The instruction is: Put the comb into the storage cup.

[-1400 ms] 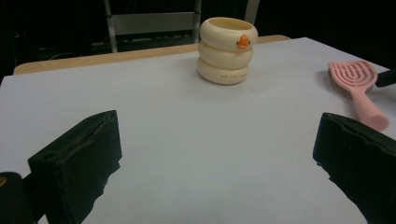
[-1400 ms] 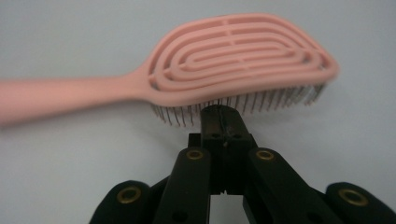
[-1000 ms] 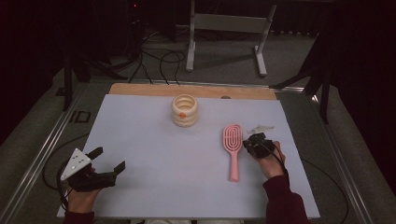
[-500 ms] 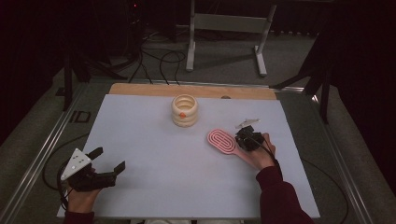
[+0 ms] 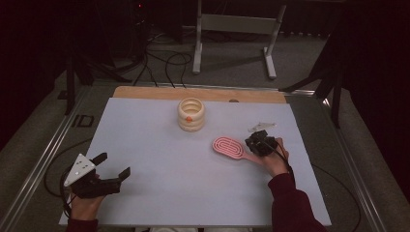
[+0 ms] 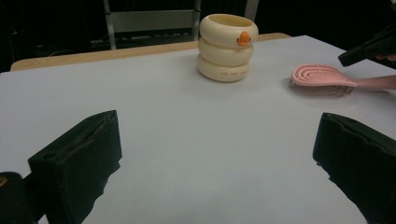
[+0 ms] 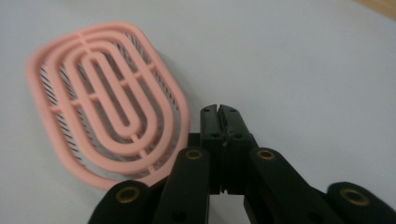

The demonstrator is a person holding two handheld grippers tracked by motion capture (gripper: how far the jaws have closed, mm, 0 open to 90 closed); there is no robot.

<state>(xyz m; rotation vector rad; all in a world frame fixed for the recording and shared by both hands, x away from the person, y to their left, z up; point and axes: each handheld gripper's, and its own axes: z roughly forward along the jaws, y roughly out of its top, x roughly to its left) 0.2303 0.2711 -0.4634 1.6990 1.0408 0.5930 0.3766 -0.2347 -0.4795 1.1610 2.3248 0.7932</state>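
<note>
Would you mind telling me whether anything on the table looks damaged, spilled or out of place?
Nothing stands out. The pink hairbrush lies bristles down on the white mat, its handle at the right gripper. The cream ringed cup stands upright and intact.

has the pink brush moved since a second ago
Yes. The pink brush has swung round: its head now points left, lower and closer to the cream ringed pot, carried by the right gripper.
</note>
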